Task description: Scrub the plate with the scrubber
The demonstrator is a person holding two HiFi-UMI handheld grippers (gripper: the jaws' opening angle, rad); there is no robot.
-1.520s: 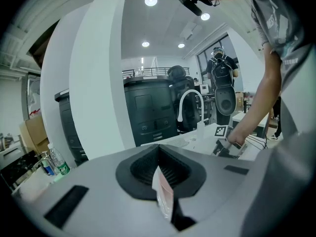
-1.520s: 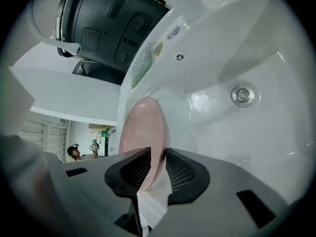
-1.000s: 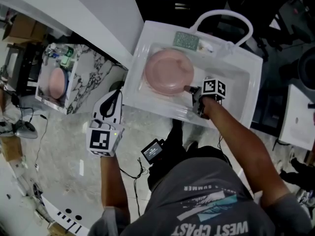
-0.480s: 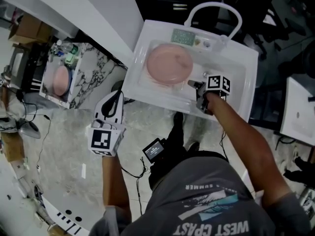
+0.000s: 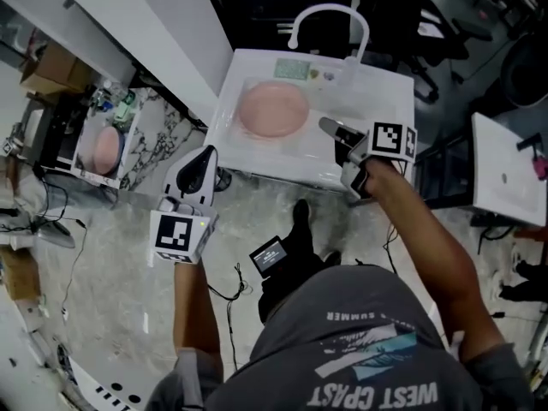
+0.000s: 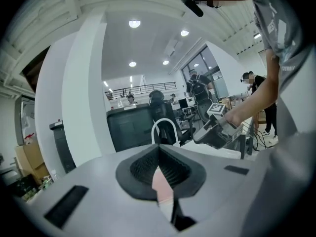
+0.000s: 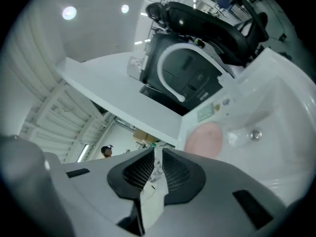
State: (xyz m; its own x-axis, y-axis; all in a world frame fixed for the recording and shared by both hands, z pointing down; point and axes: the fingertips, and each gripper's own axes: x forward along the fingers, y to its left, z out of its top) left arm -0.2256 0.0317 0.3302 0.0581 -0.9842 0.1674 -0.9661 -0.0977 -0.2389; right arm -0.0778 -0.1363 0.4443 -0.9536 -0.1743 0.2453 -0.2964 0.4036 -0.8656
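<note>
The pink plate point(image 5: 272, 110) lies in the white sink point(image 5: 377, 101); in the right gripper view the plate point(image 7: 205, 138) shows beyond the jaws. A green scrubber point(image 5: 291, 68) rests on the sink's back ledge beside the faucet point(image 5: 330, 20). My right gripper point(image 5: 336, 135) hovers above the sink's front right, well clear of the plate. Its jaws have just been closing; a narrow gap remains and nothing is between them. My left gripper point(image 5: 204, 159) is shut and holds nothing, off the sink's left front corner. Past its jaws a sliver of the pink plate point(image 6: 162, 184) shows.
A second pink plate point(image 5: 104, 149) sits in a marbled stand on the left. Another white unit point(image 5: 505, 174) stands to the right. A small device with a screen point(image 5: 270, 255) and cables lie on the floor by the person's feet.
The right gripper has risen out of the sink, away from the plate's edge, and its jaws have narrowed. The left gripper has moved up a little, towards the sink's corner.
</note>
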